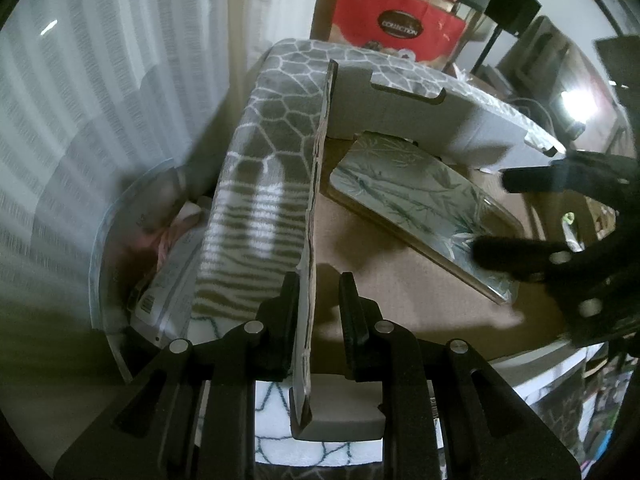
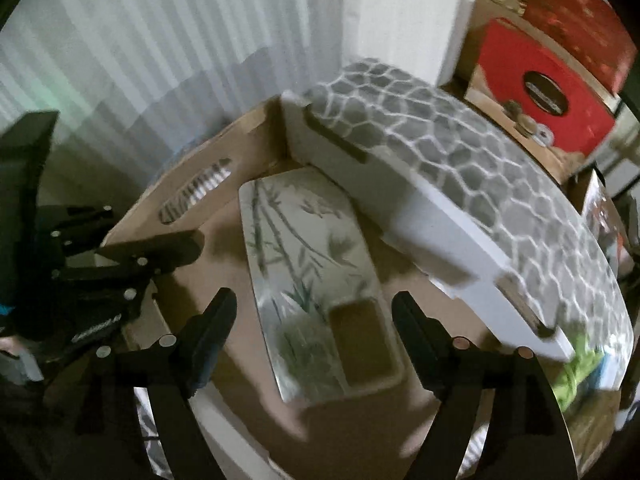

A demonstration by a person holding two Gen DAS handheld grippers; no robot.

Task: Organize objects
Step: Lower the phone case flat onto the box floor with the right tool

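Observation:
A cardboard box with a grey honeycomb-patterned outside (image 1: pixel 276 120) stands open; it also shows in the right wrist view (image 2: pixel 480 152). My left gripper (image 1: pixel 318 292) straddles the box's left flap (image 1: pixel 316 200), with the jaws a little apart around its edge. Inside lies a flat packet with a bamboo print (image 1: pixel 420 200), also in the right wrist view (image 2: pixel 312 272). My right gripper (image 2: pixel 316 320) is open just above the packet's near end, and it shows at the right of the left wrist view (image 1: pixel 504 216).
A red box with a dark oval label (image 1: pixel 392 24) stands behind the cardboard box. A round bin with packets in it (image 1: pixel 160 240) is at the left. White curtains (image 2: pixel 160 40) hang behind.

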